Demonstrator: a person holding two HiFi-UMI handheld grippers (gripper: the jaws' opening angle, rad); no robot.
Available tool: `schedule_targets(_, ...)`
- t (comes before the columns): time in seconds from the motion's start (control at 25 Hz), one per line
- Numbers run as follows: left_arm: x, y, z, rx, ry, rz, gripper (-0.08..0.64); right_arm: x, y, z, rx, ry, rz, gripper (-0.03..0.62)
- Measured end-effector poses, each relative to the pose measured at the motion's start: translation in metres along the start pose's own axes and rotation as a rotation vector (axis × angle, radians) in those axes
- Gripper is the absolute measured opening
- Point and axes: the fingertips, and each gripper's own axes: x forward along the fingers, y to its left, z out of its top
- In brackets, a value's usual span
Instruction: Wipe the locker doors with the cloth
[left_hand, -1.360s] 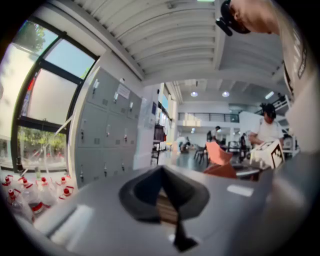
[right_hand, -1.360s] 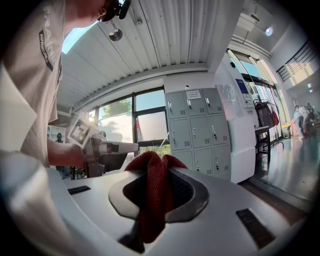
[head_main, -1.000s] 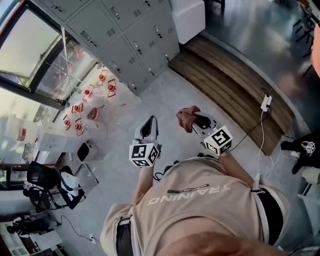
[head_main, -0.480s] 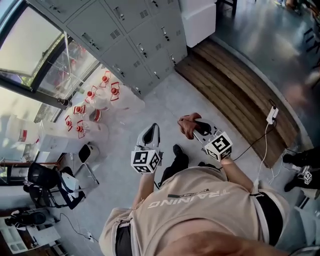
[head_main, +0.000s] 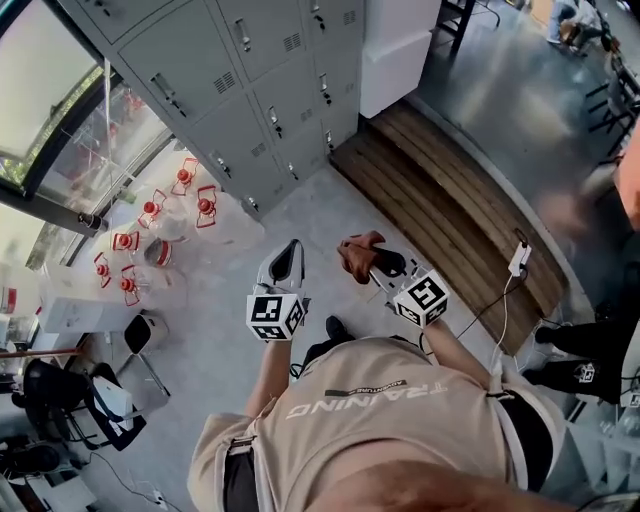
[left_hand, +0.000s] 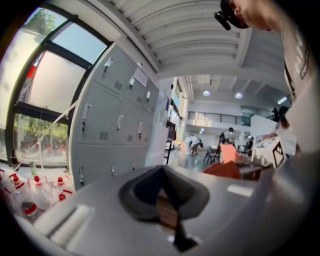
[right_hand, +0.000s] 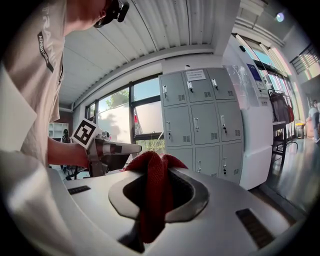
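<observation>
Bare floor (head_main: 310, 200) ahead is open right up to the locker doors (head_main: 250, 90). Far left: red-capped bottles (head_main: 204, 205) crowd the floor by the window (head_main: 50, 90). Right: wood platform (head_main: 450, 200), w/ white cabinet (head_main: 395, 45) next to the lockers. Near right: white plug (head_main: 518, 258) & cable trail across the platform.

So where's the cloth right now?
In the head view, the cloth is clamped in the right gripper, held in the air right of the left gripper, short of the lockers.
</observation>
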Motion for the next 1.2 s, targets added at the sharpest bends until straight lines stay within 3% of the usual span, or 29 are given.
schedule_targets(0.28,0.041,0.071,0.018,0.015,-0.002,-0.009,0.005,0.072,-0.018,0.018,0.003,-0.01,-0.012,0.046)
schedule_targets(0.52,0.078,0.095,0.012,-0.018,0.029,-0.005,0.006,0.1,-0.049,0.013,0.01,0.008,-0.015,0.046)
schedule_targets(0.76,0.137,0.119,0.033,0.025,0.038,0.051,0.005,0.14,-0.116,0.015,0.041,-0.019,0.028,0.046)
schedule_targets(1.0,0.219,0.147,0.079,0.045,0.001,0.135,0.005,0.191,-0.21,0.053,0.001,-0.061,0.112,0.046)
schedule_targets(1.2,0.283,0.16,0.105,-0.029,-0.06,0.169,0.005,0.229,-0.271,0.067,-0.045,-0.054,0.182,0.046)
